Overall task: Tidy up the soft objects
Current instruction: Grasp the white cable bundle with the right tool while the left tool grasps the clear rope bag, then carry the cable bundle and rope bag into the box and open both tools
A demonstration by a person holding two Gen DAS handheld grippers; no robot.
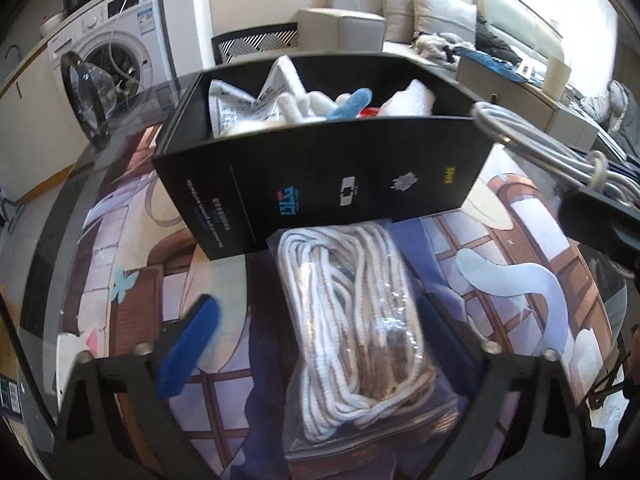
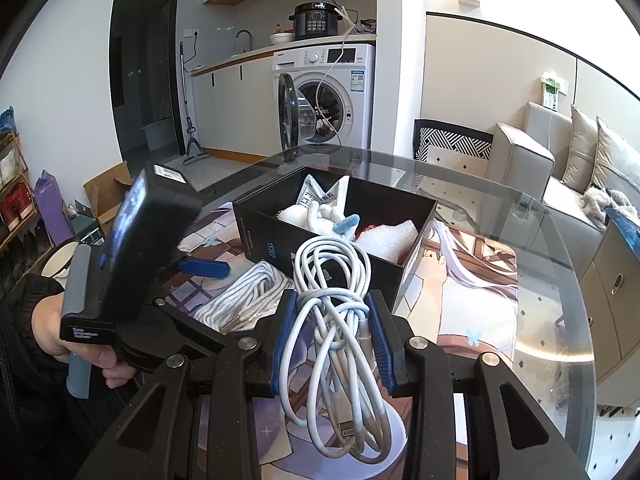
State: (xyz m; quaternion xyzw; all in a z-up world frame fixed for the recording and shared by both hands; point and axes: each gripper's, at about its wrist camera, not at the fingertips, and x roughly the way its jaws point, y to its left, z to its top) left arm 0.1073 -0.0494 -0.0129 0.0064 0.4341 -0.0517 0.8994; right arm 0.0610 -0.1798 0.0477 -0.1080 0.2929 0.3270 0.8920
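Note:
A black box (image 1: 320, 184) (image 2: 256, 236) stands on the glass table and holds white soft items, a blue plush piece (image 1: 352, 105) and a printed packet. A clear bag of white-and-tan rope (image 1: 356, 328) (image 2: 244, 300) lies on the mat in front of the box. My left gripper (image 1: 320, 312) is open with its blue pads on either side of the bag. My right gripper (image 2: 332, 304) is shut on a coiled white cable (image 2: 336, 320) (image 1: 552, 148), held in the air just before the box's near corner.
An illustrated mat (image 1: 520, 280) covers the round glass table (image 2: 560, 280). A washing machine (image 2: 324, 92) with its door open stands behind, a beige sofa (image 2: 560, 152) at the right. A low cabinet (image 2: 612, 276) stands by the table's right edge.

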